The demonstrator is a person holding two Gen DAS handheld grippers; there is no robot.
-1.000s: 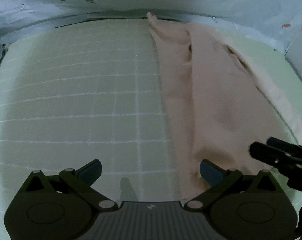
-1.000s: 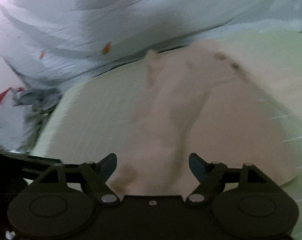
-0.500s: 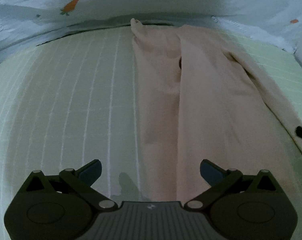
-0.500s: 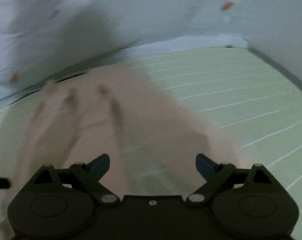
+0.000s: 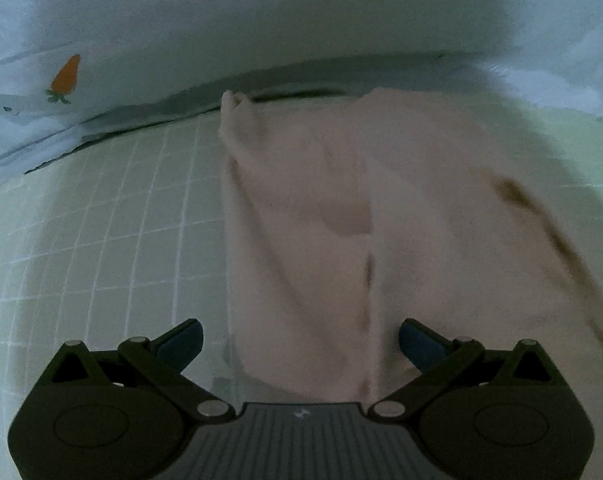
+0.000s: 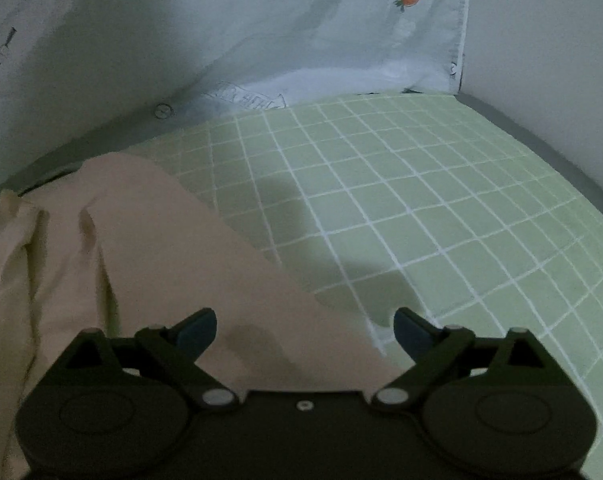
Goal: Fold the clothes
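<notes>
A peach garment (image 5: pixel 321 208) lies in long folds on a pale green checked sheet (image 5: pixel 101 220), reaching to the sheet's far edge. My left gripper (image 5: pixel 300 328) hovers open above the garment's near end, and the cloth lies below the gap, untouched by the pads. In the right wrist view the garment (image 6: pixel 149 240) fills the lower left, its right edge running diagonally. My right gripper (image 6: pixel 304 316) is over that edge with its jaws opening. Cloth shows under the left finger and green sheet (image 6: pixel 421 200) under the right, and nothing is gripped.
A light blue quilt with orange carrot prints (image 5: pixel 101 60) is bunched along the far side of the sheet, and it also rises behind the sheet in the right wrist view (image 6: pixel 301 40). A pale wall (image 6: pixel 541 60) bounds the bed on the right.
The left gripper has shifted from the bare sheet to above the garment's near end. The right view has swung right, so the garment now sits at its left, and its jaws have widened.
</notes>
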